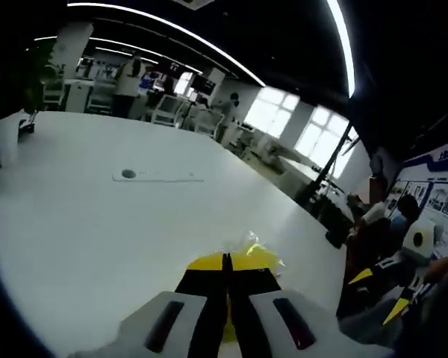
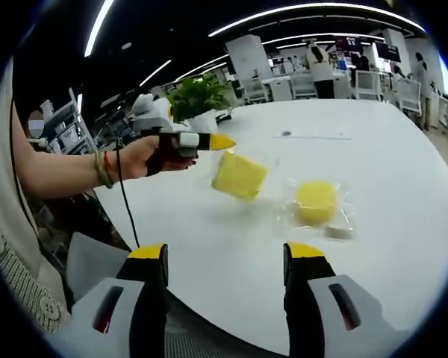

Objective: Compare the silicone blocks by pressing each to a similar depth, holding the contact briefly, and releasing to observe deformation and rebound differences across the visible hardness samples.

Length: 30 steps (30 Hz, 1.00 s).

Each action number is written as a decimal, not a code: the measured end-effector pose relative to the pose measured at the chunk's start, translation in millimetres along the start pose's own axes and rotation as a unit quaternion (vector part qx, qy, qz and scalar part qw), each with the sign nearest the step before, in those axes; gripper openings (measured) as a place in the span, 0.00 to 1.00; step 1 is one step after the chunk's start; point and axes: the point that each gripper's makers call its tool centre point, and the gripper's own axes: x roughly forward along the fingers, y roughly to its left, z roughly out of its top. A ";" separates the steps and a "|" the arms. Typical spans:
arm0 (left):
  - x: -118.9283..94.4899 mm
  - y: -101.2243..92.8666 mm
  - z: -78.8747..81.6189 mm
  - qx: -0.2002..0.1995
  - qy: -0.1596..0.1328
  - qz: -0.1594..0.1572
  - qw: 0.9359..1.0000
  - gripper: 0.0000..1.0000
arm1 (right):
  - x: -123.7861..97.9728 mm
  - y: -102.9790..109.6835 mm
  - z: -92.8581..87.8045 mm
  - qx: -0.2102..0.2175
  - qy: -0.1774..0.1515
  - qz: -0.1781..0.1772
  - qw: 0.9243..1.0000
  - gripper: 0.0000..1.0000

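Silicone blocks, two seen in right gripper view: a square yellow block (image 2: 240, 176) in clear wrap, lifted off the white table (image 2: 373, 149) and tilted, pinched at its upper edge by the left gripper (image 2: 222, 142); a round yellow block (image 2: 316, 201), also wrapped, lying flat on the table just beside. Right gripper (image 2: 225, 257) jaws wide apart, nothing between, hanging near the table edge. Judgement: one sample in hand, round one unpressed; comparison looks barely begun.

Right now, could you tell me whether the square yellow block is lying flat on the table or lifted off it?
Lifted and tilted. In the right gripper view the left gripper holds the square yellow block by its top edge above the table.
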 end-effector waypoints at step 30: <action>-49.9 -75.3 40.2 0.203 0.028 -0.023 0.978 0.00 | -34.3 6.1 65.0 -0.166 -0.009 0.107 0.980 0.60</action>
